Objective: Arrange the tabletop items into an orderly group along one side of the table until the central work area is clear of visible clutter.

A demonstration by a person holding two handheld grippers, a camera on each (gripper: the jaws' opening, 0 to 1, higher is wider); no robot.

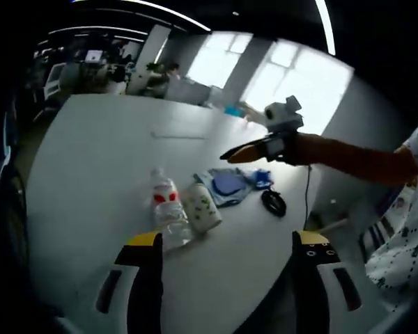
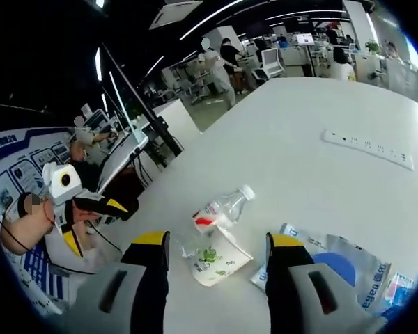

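Note:
A clear water bottle [image 1: 166, 209] with a red label lies on the white table [image 1: 104, 160], touching a tipped white paper cup [image 1: 203, 207] with green print. Behind them lies a blue and white pouch [image 1: 226, 186], and a black coiled item [image 1: 273, 202] sits to its right. My left gripper [image 1: 228, 243] is open just short of the bottle, nothing between its jaws. My right gripper [image 1: 231, 154] hovers above the pouch. In the right gripper view, the bottle [image 2: 219, 207] and cup [image 2: 219, 263] show between the open right gripper [image 2: 219, 243], pouch [image 2: 345, 268] to the right.
A white power strip [image 2: 368, 148] lies farther out on the table [image 2: 299, 111]. The left gripper [image 2: 94, 223] shows beyond the table edge. A person's patterned sleeve [image 1: 411, 209] is at the right. Desks, monitors and people fill the office behind.

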